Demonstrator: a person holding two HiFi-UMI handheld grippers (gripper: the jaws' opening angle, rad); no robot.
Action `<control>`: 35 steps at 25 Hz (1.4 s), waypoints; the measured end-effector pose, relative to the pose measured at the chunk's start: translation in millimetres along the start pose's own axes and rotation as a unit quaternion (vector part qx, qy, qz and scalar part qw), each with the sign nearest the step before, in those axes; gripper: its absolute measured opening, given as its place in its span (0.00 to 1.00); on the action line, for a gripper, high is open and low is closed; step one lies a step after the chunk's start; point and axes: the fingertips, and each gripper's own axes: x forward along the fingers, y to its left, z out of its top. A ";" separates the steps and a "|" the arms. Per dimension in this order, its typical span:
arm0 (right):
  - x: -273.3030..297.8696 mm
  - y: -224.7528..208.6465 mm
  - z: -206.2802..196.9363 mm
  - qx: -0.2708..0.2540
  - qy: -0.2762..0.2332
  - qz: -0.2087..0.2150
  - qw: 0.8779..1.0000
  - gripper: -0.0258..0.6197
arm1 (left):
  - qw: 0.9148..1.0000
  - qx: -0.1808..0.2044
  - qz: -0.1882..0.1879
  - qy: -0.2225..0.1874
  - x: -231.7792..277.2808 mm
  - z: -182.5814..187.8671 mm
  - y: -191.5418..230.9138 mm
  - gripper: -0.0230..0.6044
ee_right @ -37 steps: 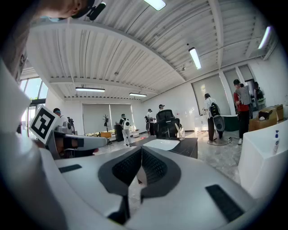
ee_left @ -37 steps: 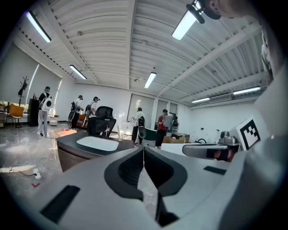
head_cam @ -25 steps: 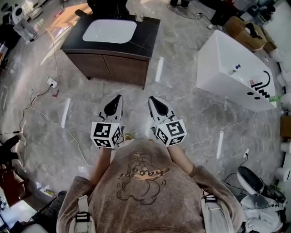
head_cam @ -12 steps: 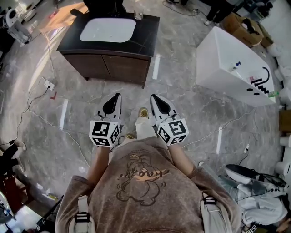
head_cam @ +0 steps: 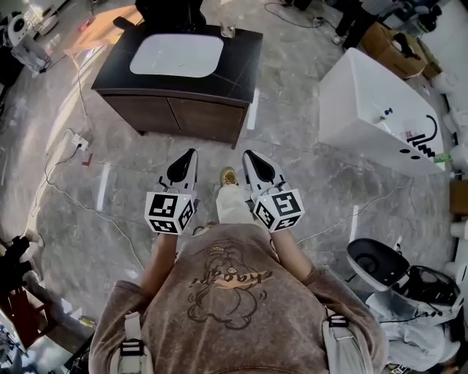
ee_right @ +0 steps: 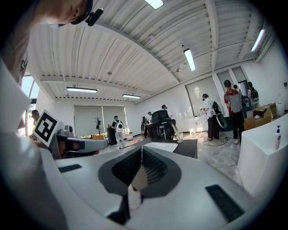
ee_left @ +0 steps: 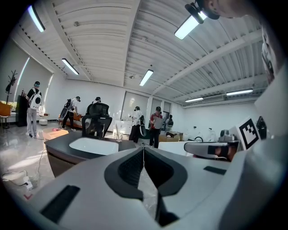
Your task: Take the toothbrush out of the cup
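A small clear cup point(head_cam: 227, 30) stands at the back right corner of a dark vanity top point(head_cam: 241, 55) with a white basin point(head_cam: 176, 55). In the left gripper view the cup point(ee_left: 118, 134) holds a thin upright stick, too small to make out as the toothbrush. The right gripper view shows the cup point(ee_right: 179, 137) far ahead. My left gripper point(head_cam: 191, 153) and right gripper point(head_cam: 247, 155) are held side by side over the floor, well short of the vanity. Both point towards it, jaws shut and empty, as each gripper view shows: left gripper point(ee_left: 143, 148), right gripper point(ee_right: 141, 148).
A white bathtub point(head_cam: 373, 117) stands at the right. Cables and a power strip point(head_cam: 79, 140) lie on the floor at the left. A black chair point(head_cam: 172, 11) is behind the vanity. Several people stand far off. My foot point(head_cam: 229, 176) is between the grippers.
The person has stepped towards the vanity, carrying both grippers forward together. A foot has come forward between them. Both grippers have stayed shut.
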 end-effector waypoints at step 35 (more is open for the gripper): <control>198.0 -184.7 82.7 -0.003 -0.007 0.000 1.000 0.07 | 1.000 -0.019 0.006 -0.011 257.4 83.2 94.9 0.06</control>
